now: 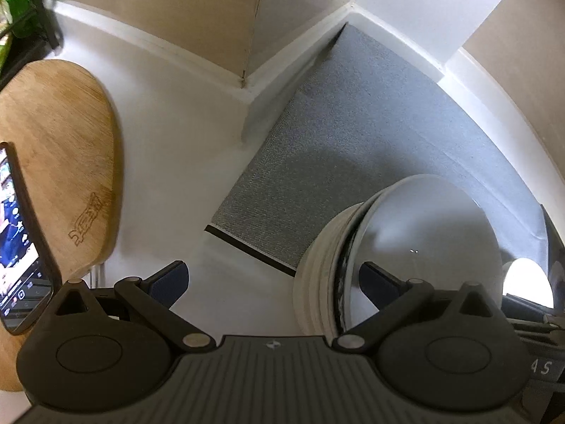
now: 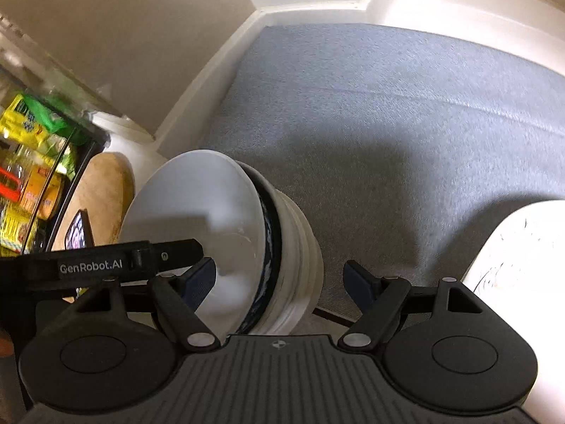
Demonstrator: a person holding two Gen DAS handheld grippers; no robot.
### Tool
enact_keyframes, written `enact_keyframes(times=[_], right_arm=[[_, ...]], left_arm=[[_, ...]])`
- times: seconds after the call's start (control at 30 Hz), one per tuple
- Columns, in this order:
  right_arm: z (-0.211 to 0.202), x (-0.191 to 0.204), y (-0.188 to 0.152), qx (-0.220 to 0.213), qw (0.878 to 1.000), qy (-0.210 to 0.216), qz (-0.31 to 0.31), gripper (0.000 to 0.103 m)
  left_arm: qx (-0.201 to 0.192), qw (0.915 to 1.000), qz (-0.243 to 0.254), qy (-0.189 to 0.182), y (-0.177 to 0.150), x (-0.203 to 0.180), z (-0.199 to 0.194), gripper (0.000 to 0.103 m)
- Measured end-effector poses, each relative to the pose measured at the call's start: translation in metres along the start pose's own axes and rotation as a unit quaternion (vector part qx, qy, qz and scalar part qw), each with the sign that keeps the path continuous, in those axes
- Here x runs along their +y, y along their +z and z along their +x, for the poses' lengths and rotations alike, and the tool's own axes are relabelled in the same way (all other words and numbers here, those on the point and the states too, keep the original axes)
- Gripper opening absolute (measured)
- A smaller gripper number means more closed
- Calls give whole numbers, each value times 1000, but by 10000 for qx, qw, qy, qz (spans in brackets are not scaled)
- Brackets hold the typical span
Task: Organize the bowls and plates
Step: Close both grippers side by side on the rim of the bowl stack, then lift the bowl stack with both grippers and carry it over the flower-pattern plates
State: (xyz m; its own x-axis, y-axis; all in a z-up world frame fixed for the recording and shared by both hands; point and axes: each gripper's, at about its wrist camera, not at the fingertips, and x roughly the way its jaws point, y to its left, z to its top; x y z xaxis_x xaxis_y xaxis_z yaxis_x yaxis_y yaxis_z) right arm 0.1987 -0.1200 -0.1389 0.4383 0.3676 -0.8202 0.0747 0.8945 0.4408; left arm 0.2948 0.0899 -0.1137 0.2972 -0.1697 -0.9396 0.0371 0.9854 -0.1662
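A stack of dishes [image 1: 317,282] stands on the front edge of a grey mat [image 1: 353,134]. Its top piece is a white bowl [image 1: 423,233], under it sits a dark blue patterned bowl [image 2: 272,247], and below are several white ribbed pieces [image 2: 303,261]. My left gripper [image 1: 275,281] is open: one finger hangs inside the top bowl, the other over the white counter. My right gripper [image 2: 280,281] is also open and straddles the stack [image 2: 247,233], left finger over the bowl, right finger clear of the stack's side. A white plate [image 2: 522,265] lies to the right.
A wooden board [image 1: 60,148] with a lit phone [image 1: 17,247] on it lies left of the mat. A black wire rack with yellow and green packets [image 2: 31,176] stands at the far left. Walls and a corner post [image 1: 247,81] close off the back of the white counter.
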Motion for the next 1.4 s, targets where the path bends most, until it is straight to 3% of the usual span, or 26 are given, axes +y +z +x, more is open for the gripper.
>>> enact_keyframes(times=[0.4,0.87,1.27,1.4], right_arm=[[4,2,0,-83,9990,-91,440,84],[24,-15,-3,278,9927,374,1116,84],[25,-16,-5,243,9944,545,868,94],[25,-10,-9,115,9960,606,646,98]], left_arm=[[228,9982,90,-552,20,12,16,103],[302,9905,-290,-1308,26,22,31,103],[191,9907,-153,-1335,19,20,28,103],[274,9867,-200,-1589,15,18,29,102]])
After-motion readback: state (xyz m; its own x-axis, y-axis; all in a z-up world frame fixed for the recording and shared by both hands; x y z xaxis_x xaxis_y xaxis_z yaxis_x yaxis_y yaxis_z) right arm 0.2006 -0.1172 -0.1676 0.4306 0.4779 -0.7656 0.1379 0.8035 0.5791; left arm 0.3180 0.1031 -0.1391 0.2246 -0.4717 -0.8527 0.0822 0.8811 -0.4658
